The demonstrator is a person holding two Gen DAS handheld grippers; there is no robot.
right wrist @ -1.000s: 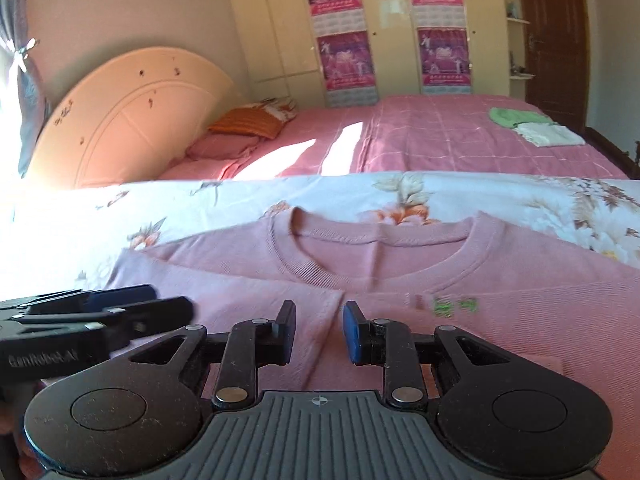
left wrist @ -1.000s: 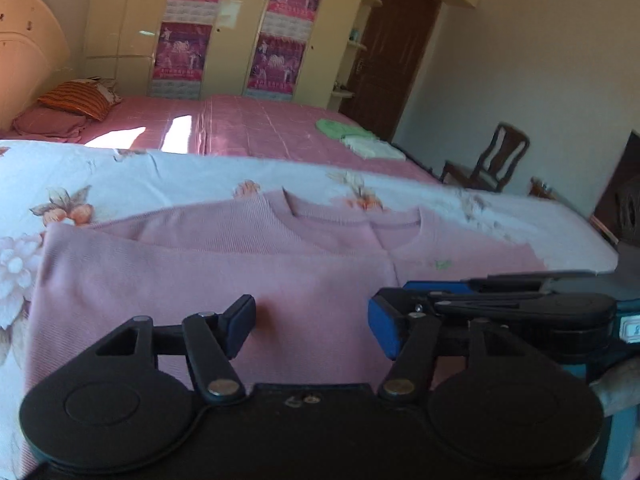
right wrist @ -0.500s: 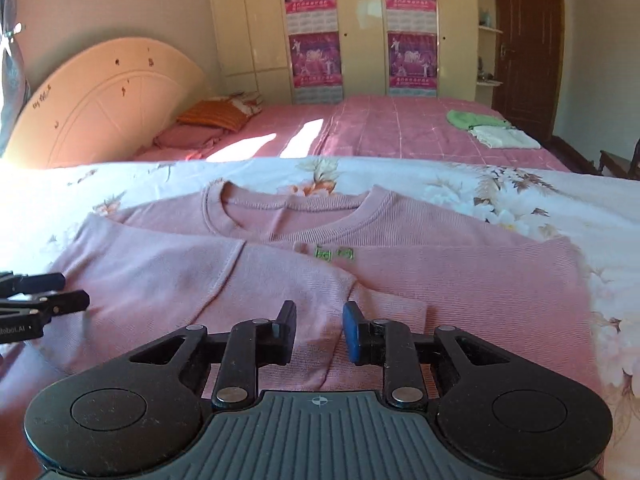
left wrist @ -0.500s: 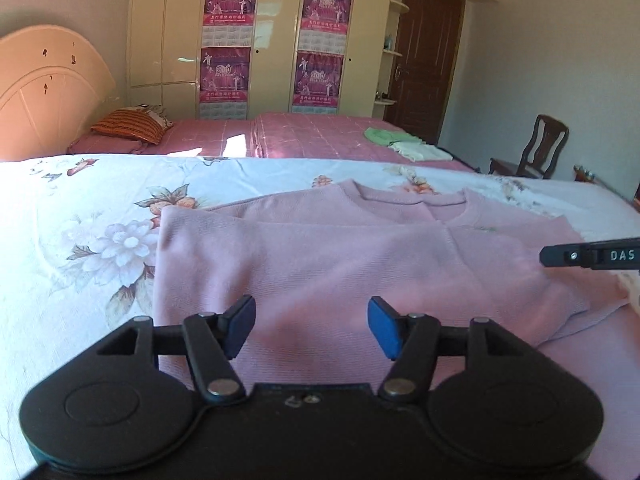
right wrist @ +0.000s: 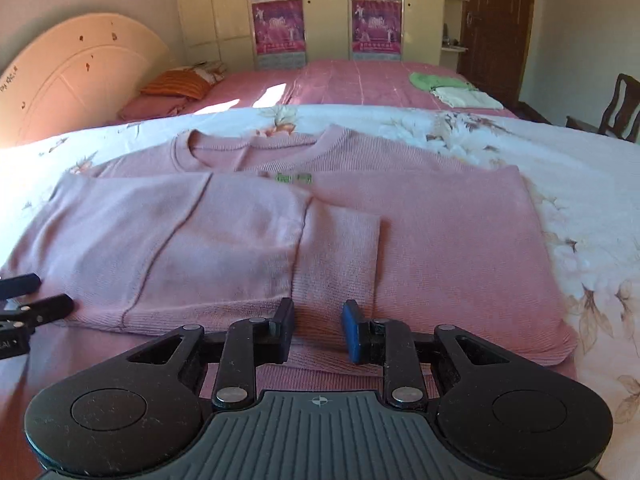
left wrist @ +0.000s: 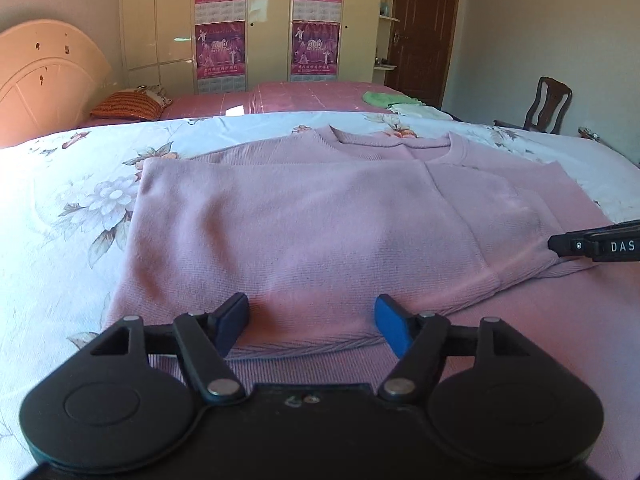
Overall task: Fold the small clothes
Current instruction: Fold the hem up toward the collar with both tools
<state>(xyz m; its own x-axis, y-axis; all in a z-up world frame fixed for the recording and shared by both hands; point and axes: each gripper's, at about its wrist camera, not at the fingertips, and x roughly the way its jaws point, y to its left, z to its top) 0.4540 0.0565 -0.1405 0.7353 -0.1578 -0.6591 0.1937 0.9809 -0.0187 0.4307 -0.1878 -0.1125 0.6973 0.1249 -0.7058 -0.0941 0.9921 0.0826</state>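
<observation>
A pink knit sweater (left wrist: 320,220) lies flat on the flowered bedsheet (left wrist: 60,200), collar at the far side, with its left side and sleeve folded over the body; it also shows in the right wrist view (right wrist: 420,216). The folded sleeve cuff (right wrist: 340,248) lies near the sweater's middle. My left gripper (left wrist: 311,322) is open and empty, just above the sweater's near hem. My right gripper (right wrist: 318,330) is open a little and empty, at the near hem by the cuff. Each gripper's fingers show at the other view's edge, the right in the left wrist view (left wrist: 596,245) and the left in the right wrist view (right wrist: 28,304).
A second bed with a pink cover (right wrist: 360,84) lies beyond, with an orange pillow (right wrist: 176,84) and folded green and white cloths (right wrist: 448,86). A wooden chair (left wrist: 550,104) stands at the right. Wardrobes with posters (left wrist: 268,20) and a brown door (left wrist: 420,28) line the back wall.
Both grippers have drawn back toward me and apart, away from the sweater's middle to its near hem. The folded side now lies flat and released.
</observation>
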